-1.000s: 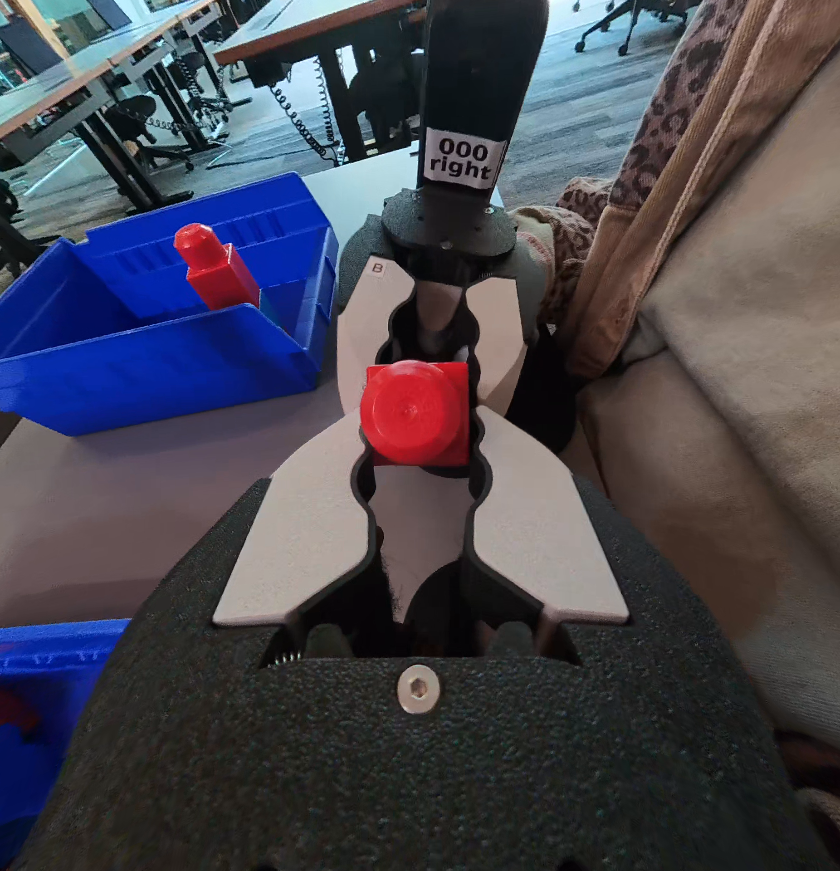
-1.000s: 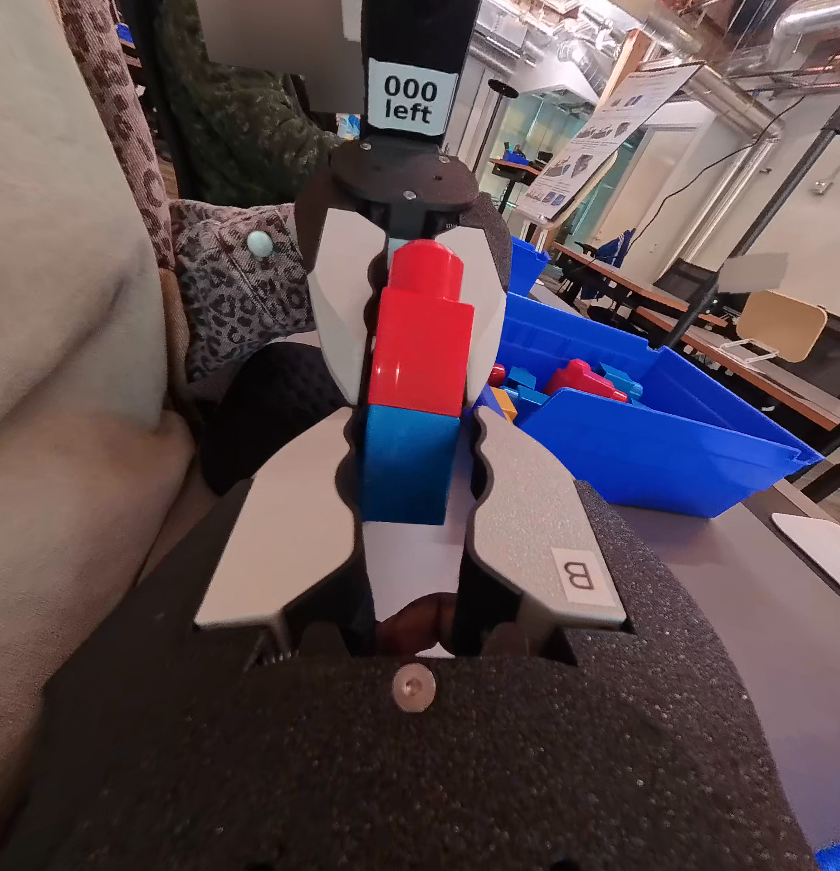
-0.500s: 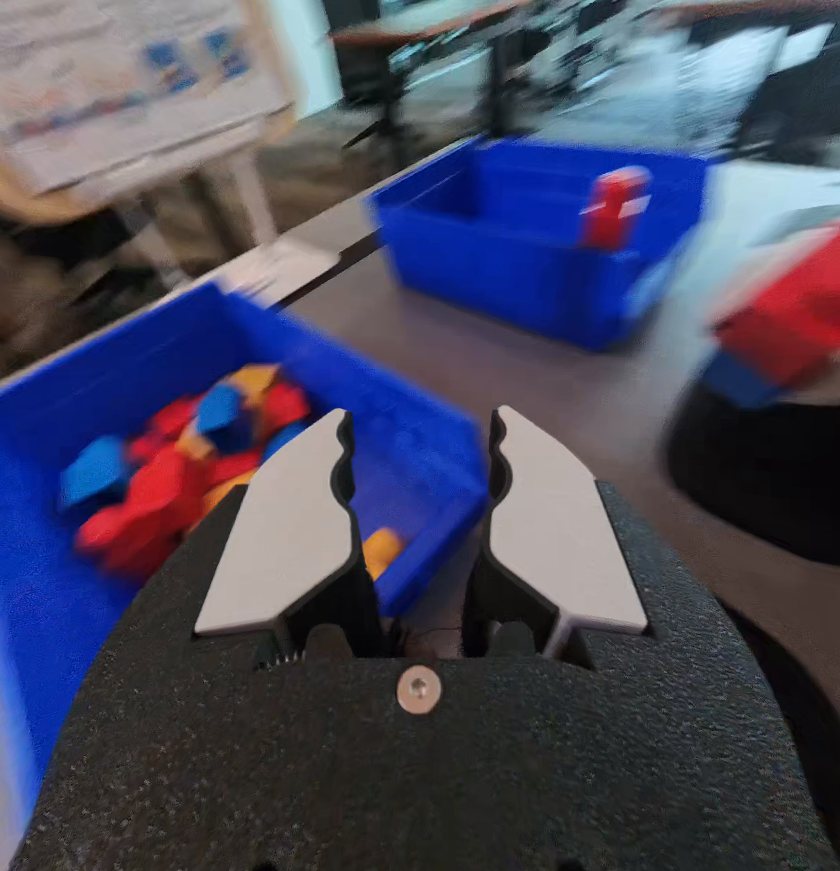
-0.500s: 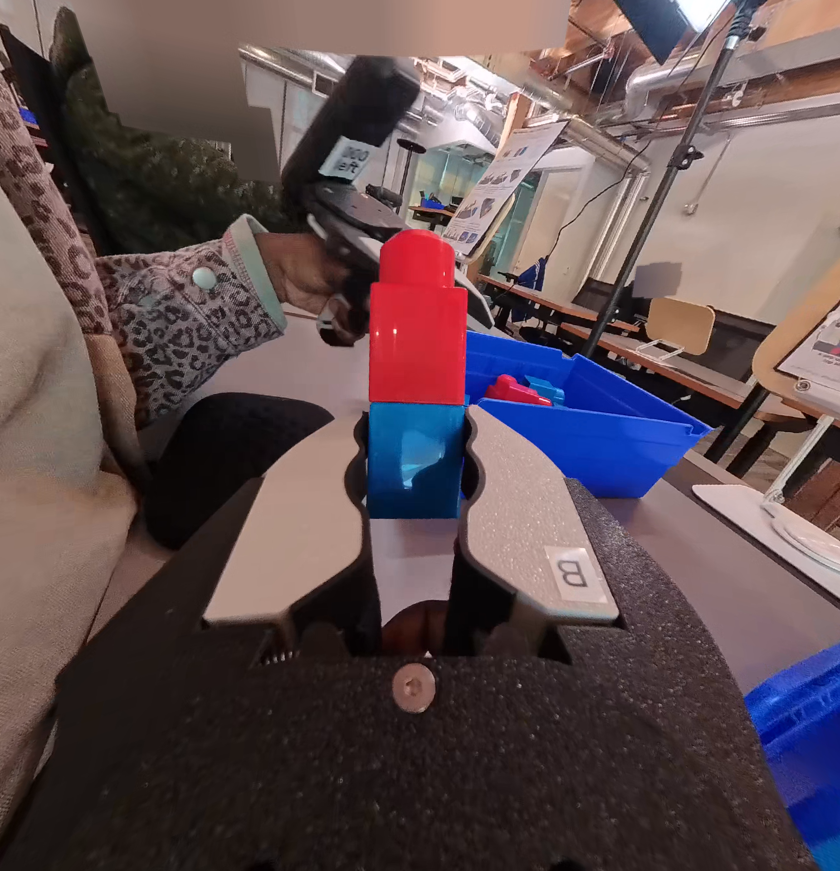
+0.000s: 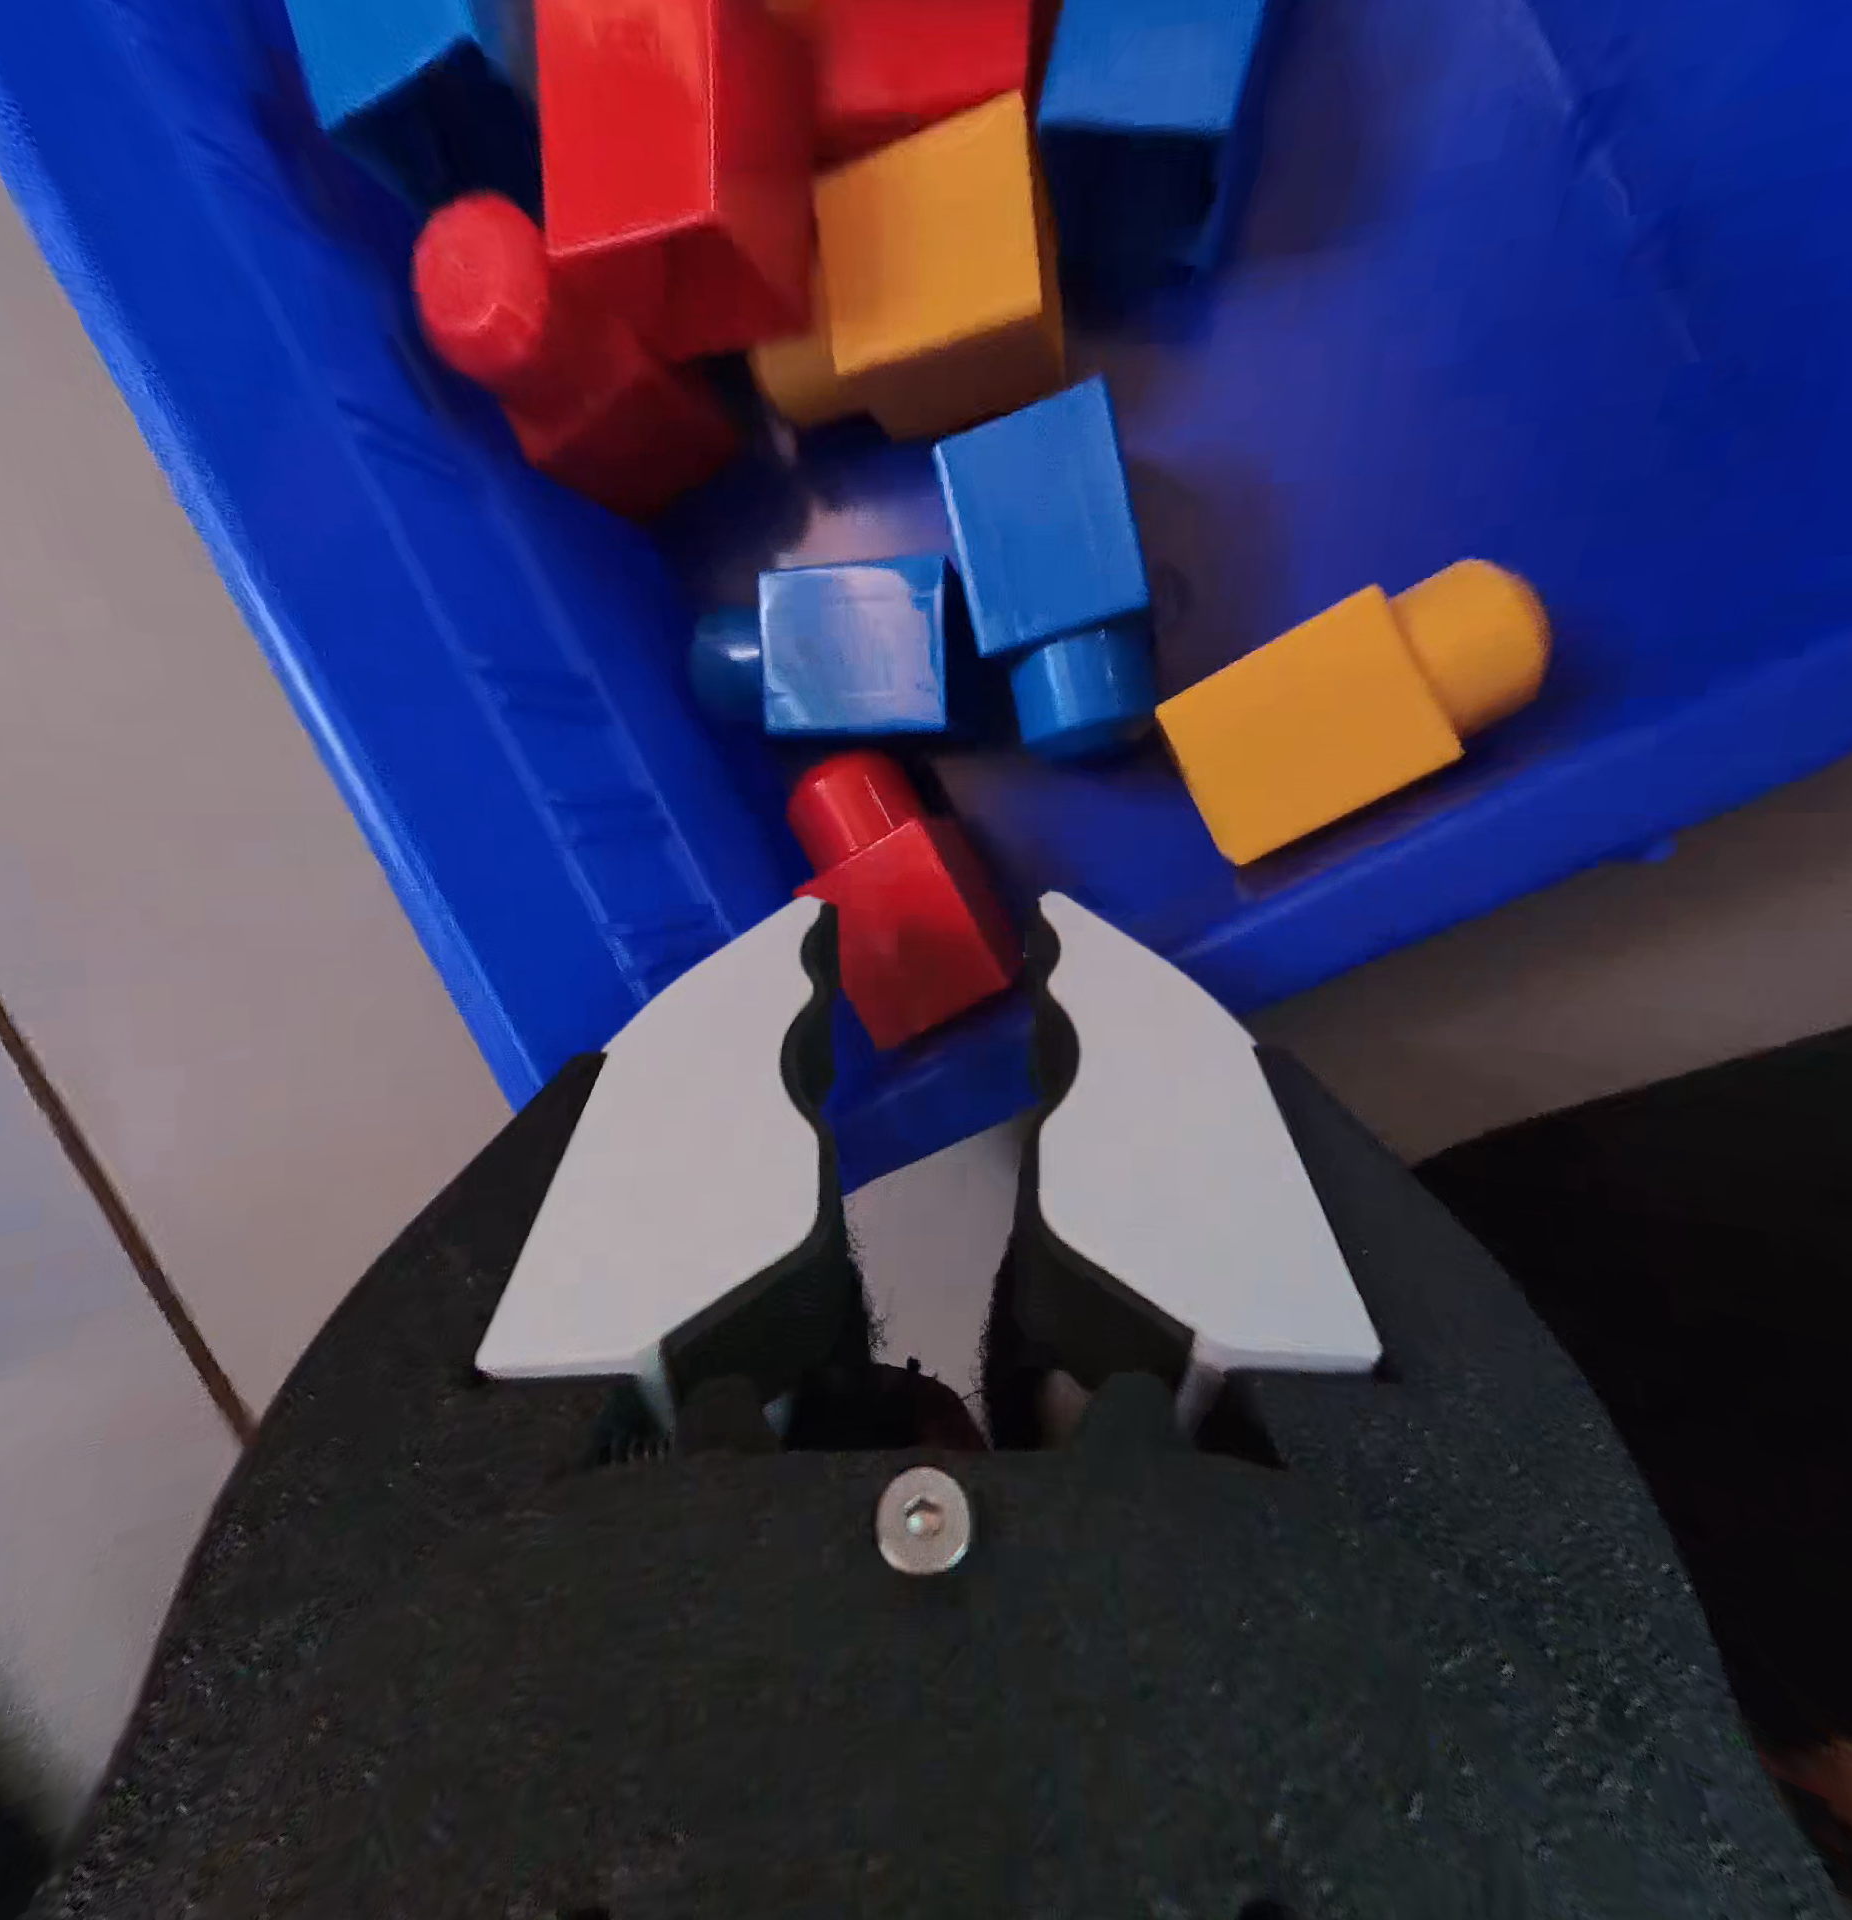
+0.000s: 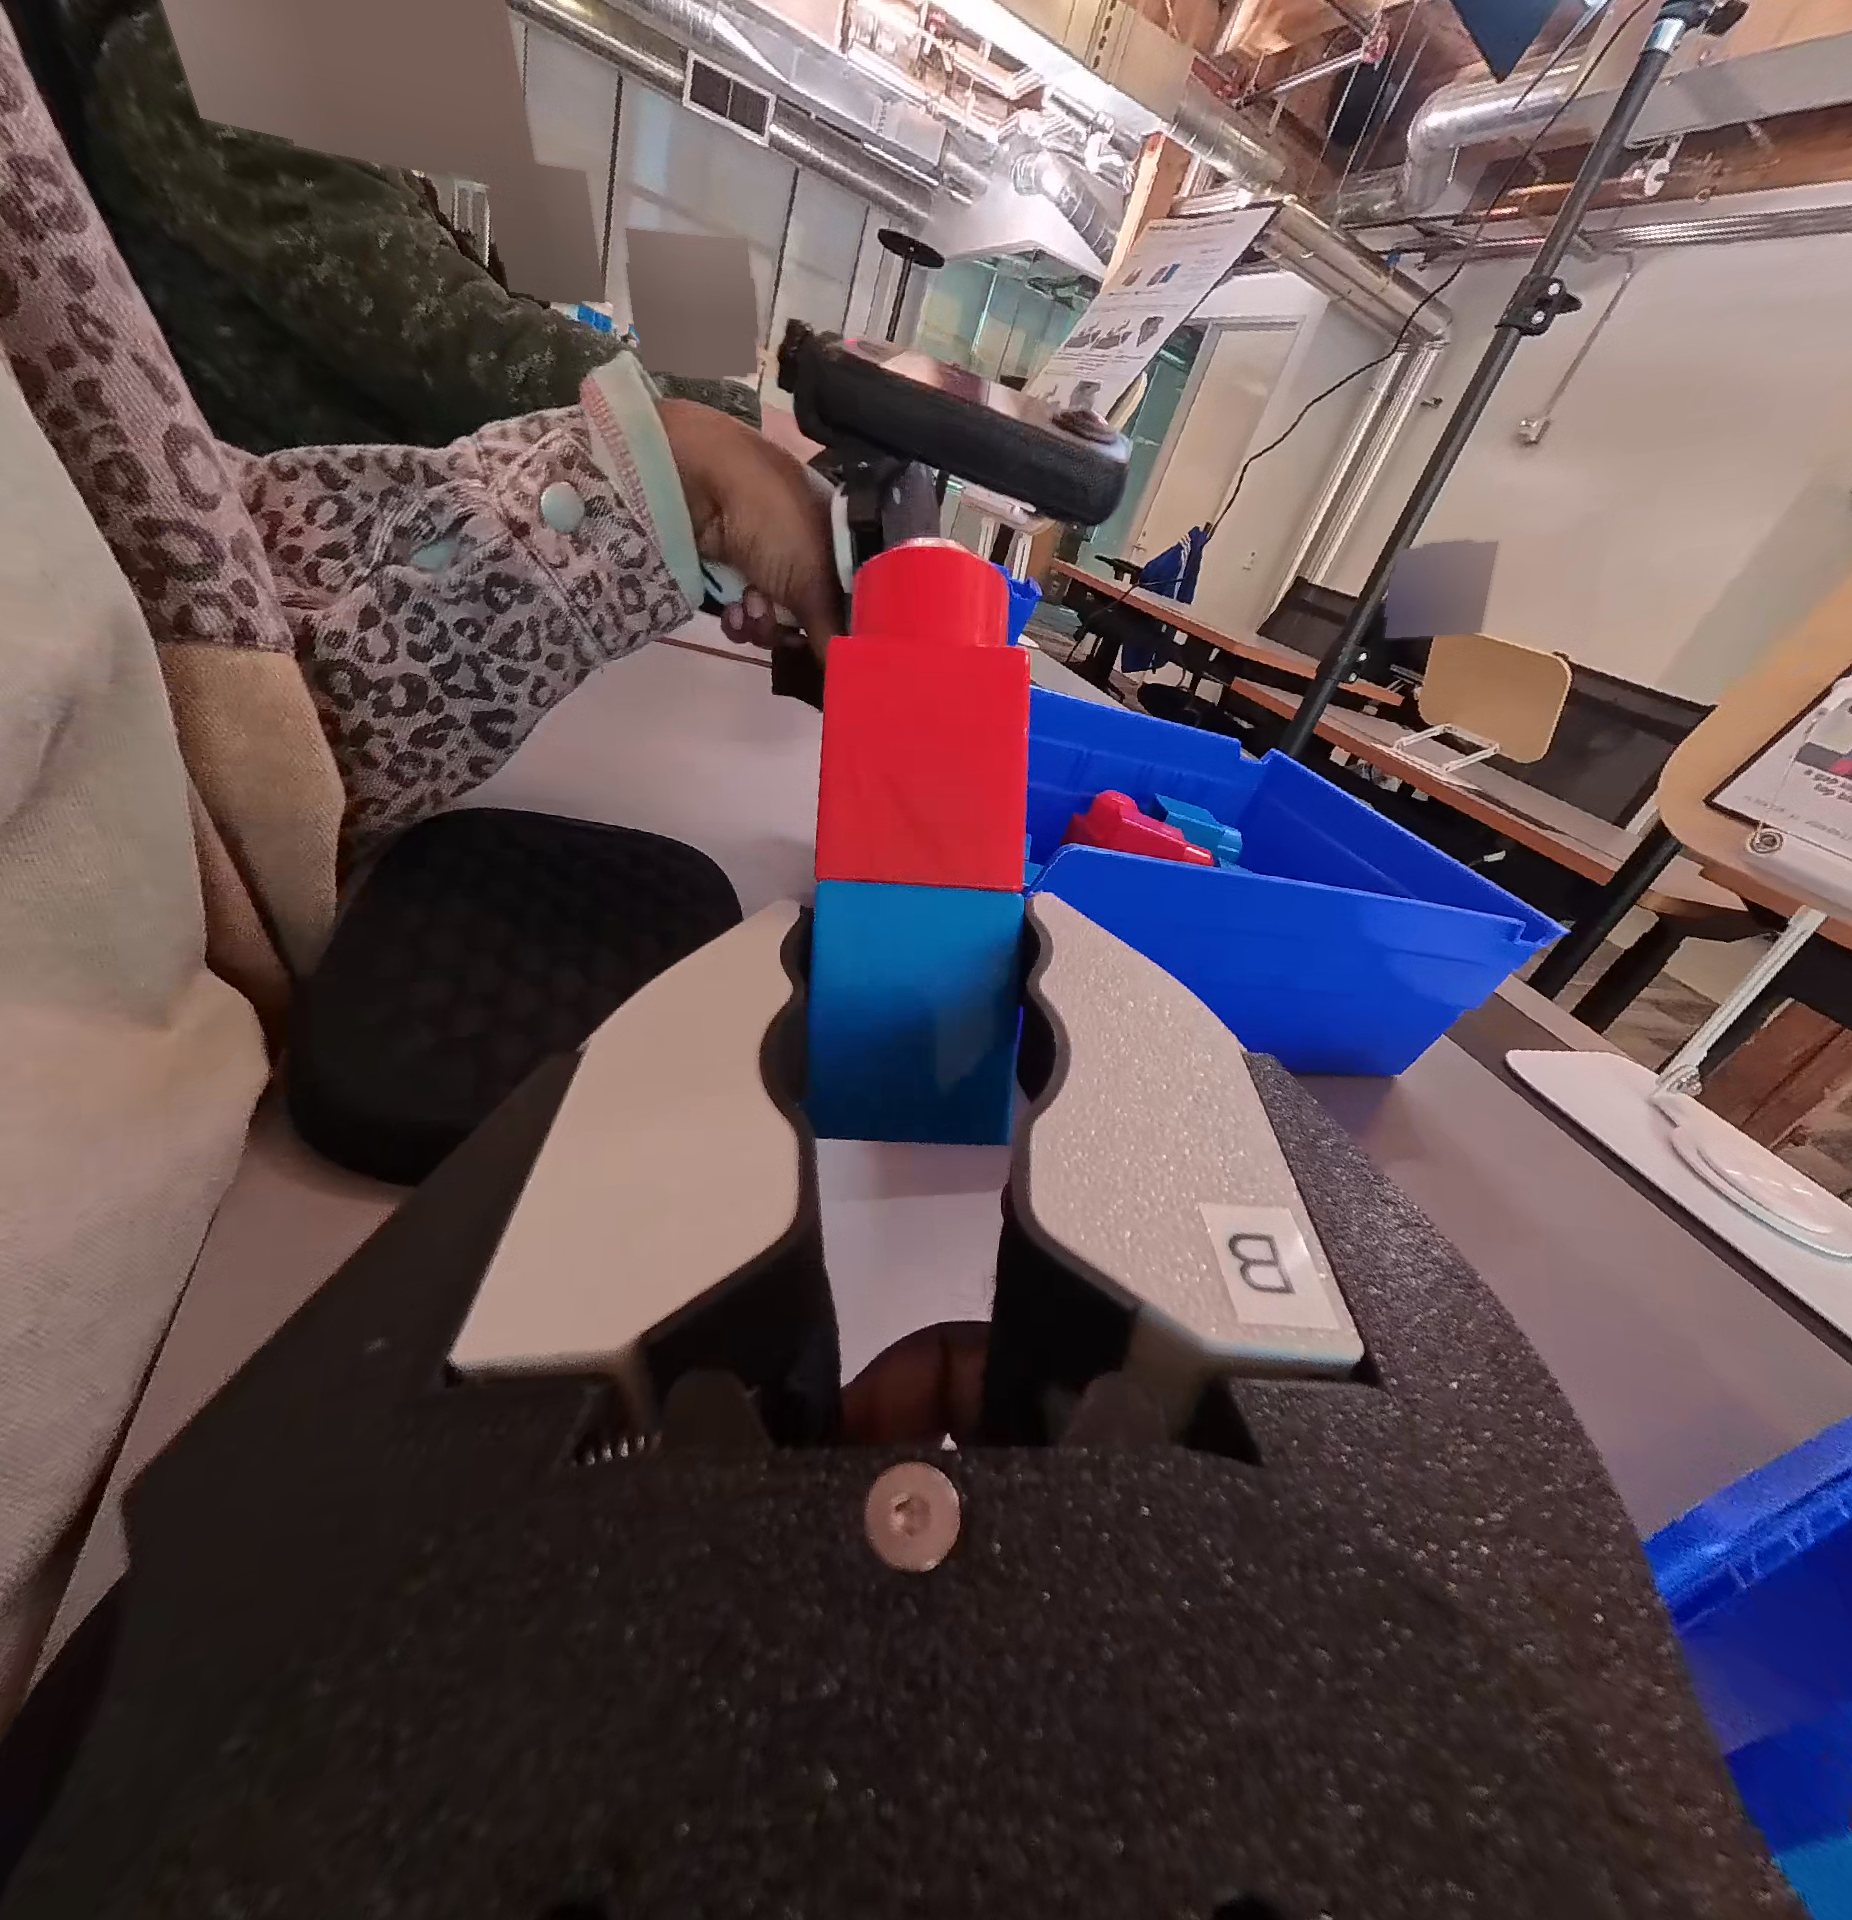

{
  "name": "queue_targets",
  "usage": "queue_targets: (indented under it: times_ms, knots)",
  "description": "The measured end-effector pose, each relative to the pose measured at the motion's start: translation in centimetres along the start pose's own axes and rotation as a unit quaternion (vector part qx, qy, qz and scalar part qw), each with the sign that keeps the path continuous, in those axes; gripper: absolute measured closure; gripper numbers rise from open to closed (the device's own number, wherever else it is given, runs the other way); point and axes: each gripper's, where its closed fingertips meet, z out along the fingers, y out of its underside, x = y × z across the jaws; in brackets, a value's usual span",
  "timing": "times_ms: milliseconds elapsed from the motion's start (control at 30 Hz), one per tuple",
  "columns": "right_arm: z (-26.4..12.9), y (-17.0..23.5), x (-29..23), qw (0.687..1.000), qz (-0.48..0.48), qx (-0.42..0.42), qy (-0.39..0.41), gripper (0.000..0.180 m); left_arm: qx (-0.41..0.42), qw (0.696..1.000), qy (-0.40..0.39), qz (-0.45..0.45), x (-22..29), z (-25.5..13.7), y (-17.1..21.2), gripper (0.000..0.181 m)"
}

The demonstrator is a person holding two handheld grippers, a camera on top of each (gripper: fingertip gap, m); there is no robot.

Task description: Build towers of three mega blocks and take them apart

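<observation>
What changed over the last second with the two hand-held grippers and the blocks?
The left hand-held gripper let go of the red block atop the stack, swung over to the blue bin and now hangs open over a loose red block. The right hand-held gripper still clamps the blue block under the red one.

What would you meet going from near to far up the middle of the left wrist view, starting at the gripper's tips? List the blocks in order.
Left gripper → red block between its open tips → blue block lying on its side → orange block in the heap; all lie in the blue bin.
</observation>
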Motion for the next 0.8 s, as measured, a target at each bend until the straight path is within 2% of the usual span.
queue_targets:
  times_ms: [33,167,267,333,433,500,600,800]
  knots:
    - [0.0,0.0,0.0,1.0,-0.001,0.0,0.001,0.143,-0.016,1.0,-0.006,0.013,-0.2,0.3,0.0,0.147]
    - [-0.1,-0.1,0.1,1.0,0.002,0.003,0.002,0.143,-0.039,0.998,-0.022,0.044,-0.3,1.5,-1.2,0.143]
    - [0.0,0.0,0.1,1.0,0.002,0.002,0.002,0.143,0.009,0.997,0.011,0.077,1.5,1.4,-3.3,0.145]
    - [0.0,0.0,0.1,1.0,0.001,0.001,0.001,0.143,0.024,0.997,0.026,0.07,2.0,1.8,-4.3,0.149]
    - [0.0,-0.1,0.0,1.0,-0.001,0.002,0.002,0.143,0.017,0.998,0.038,0.051,2.1,2.9,-4.4,0.142]
    - [0.0,0.0,0.1,1.0,0.0,0.002,0.002,0.143,0.036,0.996,0.07,0.046,2.9,3.2,-5.0,0.141]
    - [0.1,0.1,0.0,1.0,-0.003,-0.002,0.002,0.143,0.023,0.994,0.101,0.039,3.8,4.6,-4.8,0.144]
    - [0.1,0.1,0.1,1.0,-0.002,-0.002,0.004,0.143,0.033,0.996,0.077,0.032,3.7,5.3,-5.5,0.143]
